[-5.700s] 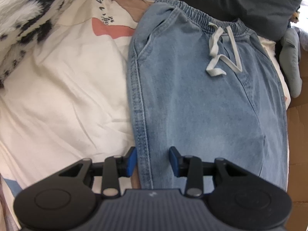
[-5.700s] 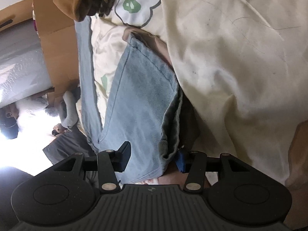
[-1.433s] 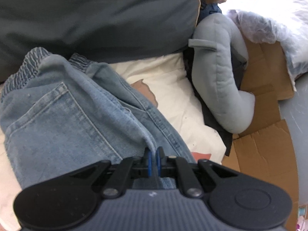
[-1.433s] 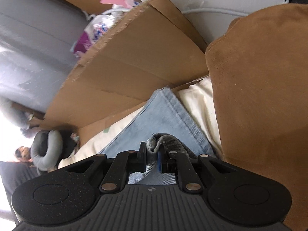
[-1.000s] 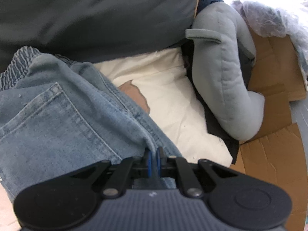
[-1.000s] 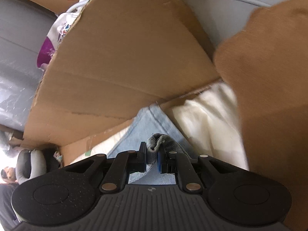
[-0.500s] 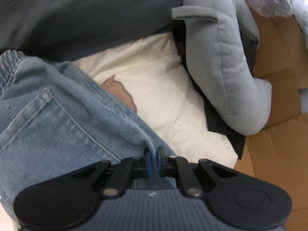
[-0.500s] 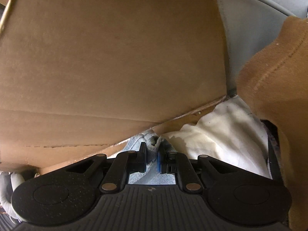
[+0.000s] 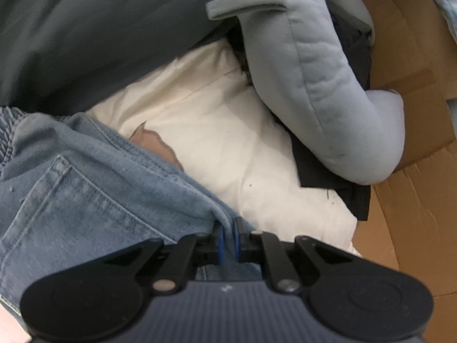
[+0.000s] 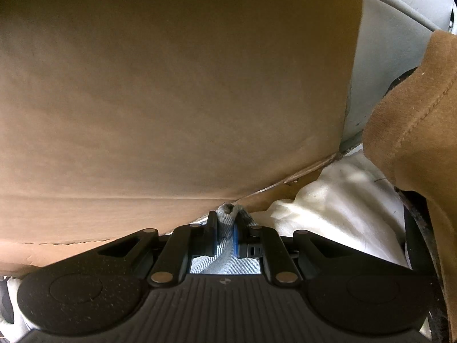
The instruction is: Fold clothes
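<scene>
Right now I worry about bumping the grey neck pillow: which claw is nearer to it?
Left. The left claw, clamped on the jeans, has the neck pillow just ahead to its right. The right claw faces cardboard; no pillow in its view.

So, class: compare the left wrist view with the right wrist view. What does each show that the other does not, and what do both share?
Only the left wrist view shows the jeans' back pocket, the grey neck pillow and the dark grey cushion. Only the right wrist view shows the big cardboard sheet close ahead and a brown fabric item. Both show a gripper, left gripper and right gripper, shut on a pinch of the blue jeans, over the cream sheet.
</scene>
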{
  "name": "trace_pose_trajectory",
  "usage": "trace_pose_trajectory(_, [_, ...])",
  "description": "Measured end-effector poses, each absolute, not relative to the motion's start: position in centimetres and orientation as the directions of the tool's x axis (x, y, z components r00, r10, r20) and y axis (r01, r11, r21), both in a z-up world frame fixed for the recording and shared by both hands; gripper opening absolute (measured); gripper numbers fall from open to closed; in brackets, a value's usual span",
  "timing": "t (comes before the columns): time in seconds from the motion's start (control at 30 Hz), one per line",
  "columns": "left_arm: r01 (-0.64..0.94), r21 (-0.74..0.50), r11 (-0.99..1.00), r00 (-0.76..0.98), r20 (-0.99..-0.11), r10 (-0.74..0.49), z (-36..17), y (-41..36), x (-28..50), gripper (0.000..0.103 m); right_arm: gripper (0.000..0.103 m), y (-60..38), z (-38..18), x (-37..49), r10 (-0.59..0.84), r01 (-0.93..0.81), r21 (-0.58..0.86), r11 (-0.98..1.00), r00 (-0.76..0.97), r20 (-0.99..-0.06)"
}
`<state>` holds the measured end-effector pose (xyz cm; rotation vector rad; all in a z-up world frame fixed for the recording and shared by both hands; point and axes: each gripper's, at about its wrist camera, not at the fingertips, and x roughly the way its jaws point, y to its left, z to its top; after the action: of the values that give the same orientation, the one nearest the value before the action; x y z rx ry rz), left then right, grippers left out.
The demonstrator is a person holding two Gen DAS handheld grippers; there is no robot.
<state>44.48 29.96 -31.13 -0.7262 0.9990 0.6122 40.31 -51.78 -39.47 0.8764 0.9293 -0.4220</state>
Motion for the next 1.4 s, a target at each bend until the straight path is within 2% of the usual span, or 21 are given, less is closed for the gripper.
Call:
trace_pose_trajectory(0.27, [-0.699,-0.209,0.684,0.406,-0.903,0.139,-30.5,28.5,45.8,0.007,0.01,-51.8,-40.1,39.8,0.026,0.664,0.453,0.595,0.548,-0.836])
trace_pose_trajectory(0.33, [-0.706,-0.199,0.679,0.391,-0.91,0.14,-30.9,28.4,46.1,0.011,0.011,-52.1,-40.2,39.6,0.039,0.658,0.474,0.585,0.561,-0.827])
trace_pose_trajectory(0.37, [-0.712,-0.222,0.665,0.401,-0.907,0.126,-31.1,28.5,46.1,0.015,0.015,-52.3,-40.2,39.2,0.045,0.657,0.494,0.569,0.575,-0.817])
trace_pose_trajectory(0.4, [-0.711,-0.255,0.656,0.424,-0.899,0.11,-31.0,28.4,45.9,0.027,0.019,-52.4,-40.0,38.7,0.048,0.653,0.514,0.556,0.592,-0.804])
trace_pose_trajectory(0.43, [-0.704,-0.27,0.657,0.44,-0.892,0.104,-30.8,28.2,45.7,0.035,0.03,-52.4,-39.7,38.2,0.049,0.644,0.53,0.552,0.609,-0.791])
trace_pose_trajectory(0.47, [-0.688,-0.277,0.671,0.455,-0.884,0.102,-30.5,27.7,45.5,0.038,0.046,-52.3,-39.3,37.7,0.051,0.63,0.539,0.559,0.623,-0.781])
trace_pose_trajectory(0.53, [-0.643,-0.28,0.713,0.489,-0.866,0.101,-29.9,26.5,44.9,0.046,0.05,-52.0,-38.4,36.9,0.072,0.588,0.56,0.583,0.649,-0.757])
trace_pose_trajectory(0.77, [-0.524,-0.281,0.804,0.523,-0.851,0.043,-29.6,22.3,42.9,0.047,0.05,-49.9,-36.5,34.1,0.154,0.434,0.604,0.669,0.714,-0.683])
trace_pose_trajectory(0.93, [-0.431,-0.216,0.876,0.485,-0.874,0.024,-31.3,20.1,43.0,0.046,0.05,-47.6,-37.9,33.8,0.164,0.39,0.533,0.751,0.671,-0.723])
trace_pose_trajectory(1.07, [-0.394,-0.213,0.894,0.466,-0.885,-0.005,-33.3,18.8,43.1,0.042,0.05,-46.2,-38.7,34.8,0.149,0.363,0.478,0.8,0.651,-0.744])
trace_pose_trajectory(1.23, [-0.364,-0.16,0.918,0.475,-0.879,0.035,-34.8,17.0,44.7,0.041,0.049,-44.8,-39.7,37.6,0.095,0.347,0.383,0.856,0.622,-0.777])
trace_pose_trajectory(1.3, [-0.359,-0.131,0.924,0.468,-0.882,0.056,-35.3,16.4,45.5,0.041,0.046,-44.6,-40.6,38.4,0.046,0.356,0.307,0.883,0.586,-0.809])
trace_pose_trajectory(1.33, [-0.362,-0.121,0.924,0.462,-0.884,0.065,-35.6,16.2,45.8,0.041,0.038,-44.6,-41.1,38.7,0.019,0.36,0.267,0.894,0.564,-0.826])
trace_pose_trajectory(1.37, [-0.362,-0.11,0.926,0.456,-0.887,0.073,-35.8,16.1,46.0,0.041,0.022,-44.8,-41.4,38.9,0.001,0.371,0.245,0.896,0.549,-0.836])
trace_pose_trajectory(1.4, [-0.362,-0.098,0.927,0.449,-0.89,0.081,-35.9,15.9,46.2,0.041,0.016,-45.2,-41.6,38.8,-0.006,0.39,0.246,0.887,0.543,-0.84])
